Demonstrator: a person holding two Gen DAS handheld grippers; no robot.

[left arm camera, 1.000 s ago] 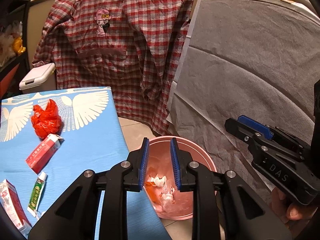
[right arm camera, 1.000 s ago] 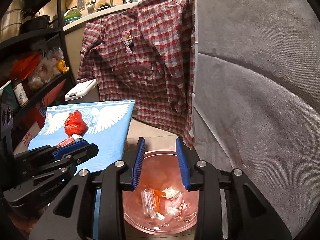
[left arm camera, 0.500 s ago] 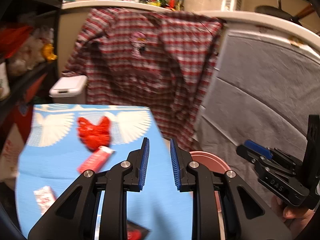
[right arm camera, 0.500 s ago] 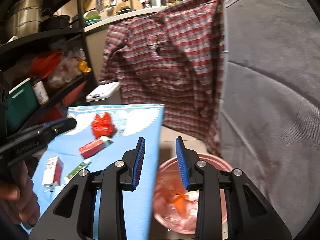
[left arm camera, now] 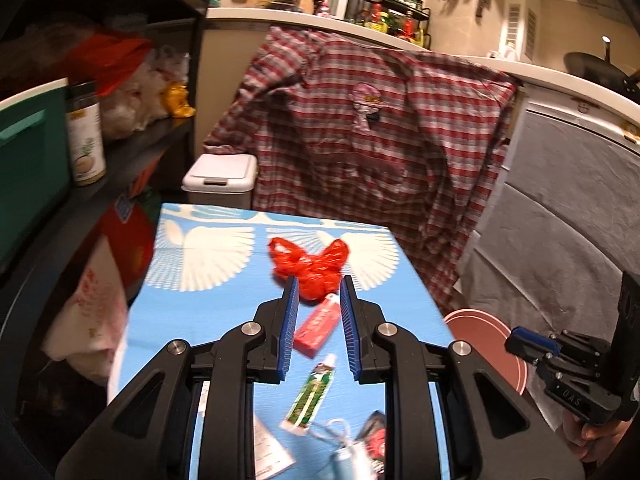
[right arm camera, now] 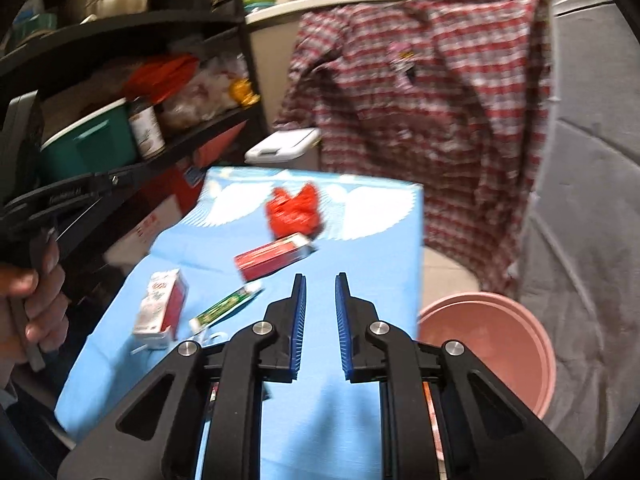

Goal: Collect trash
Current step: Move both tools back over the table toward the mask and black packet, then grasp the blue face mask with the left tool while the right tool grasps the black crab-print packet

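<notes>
Two grippers were up over the blue table [left arm camera: 224,312], and both were holding nothing. The left gripper [left arm camera: 317,322] had its fingers apart, with a gap between the blue pads. The right gripper [right arm camera: 320,324] had its fingers apart too.

Lots of trash lay on the table. A crumpled red bag [left arm camera: 310,266] sat far back on the white wing picture. A red box [left arm camera: 318,330] lay just in front of it, touching it or very close. A green and white tube [left arm camera: 308,398] lay nearer. A red and white carton [right arm camera: 160,308] lay to the left, and some small bits sat at the near edge, too blurry to name.

The pink bucket [right arm camera: 496,344] stood on the floor, just to the right of the table. Its inside was hard to see.

It looked like the step was picking the next piece of trash. The left gripper pointed at the red box, which showed between its fingers but farther away. Next, I think it needed to go forward and down, put one finger on each long side of the box, and squeeze. The red bag was very close, so it could get pinched too.
</notes>
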